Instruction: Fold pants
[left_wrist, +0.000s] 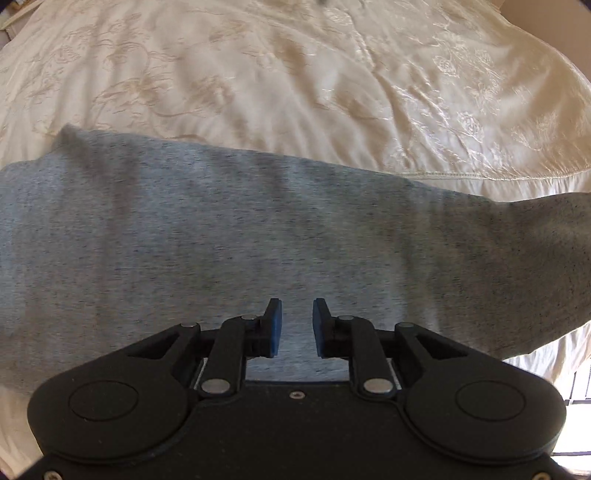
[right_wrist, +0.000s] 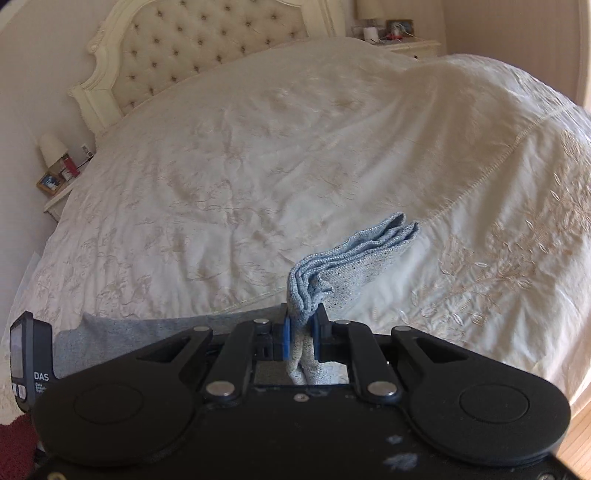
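Grey marl pants lie spread flat across a cream embroidered bedspread, filling the middle of the left wrist view. My left gripper hovers over them, its blue-padded jaws apart with only the fabric below showing in the gap. In the right wrist view my right gripper is shut on a bunched, layered hem of the pants, which sticks up past the jaws; more grey cloth trails off to the left below it.
The bedspread covers a wide bed with a tufted cream headboard. Nightstands with a lamp and frames stand at the left and at the far right. A black device shows at the lower left.
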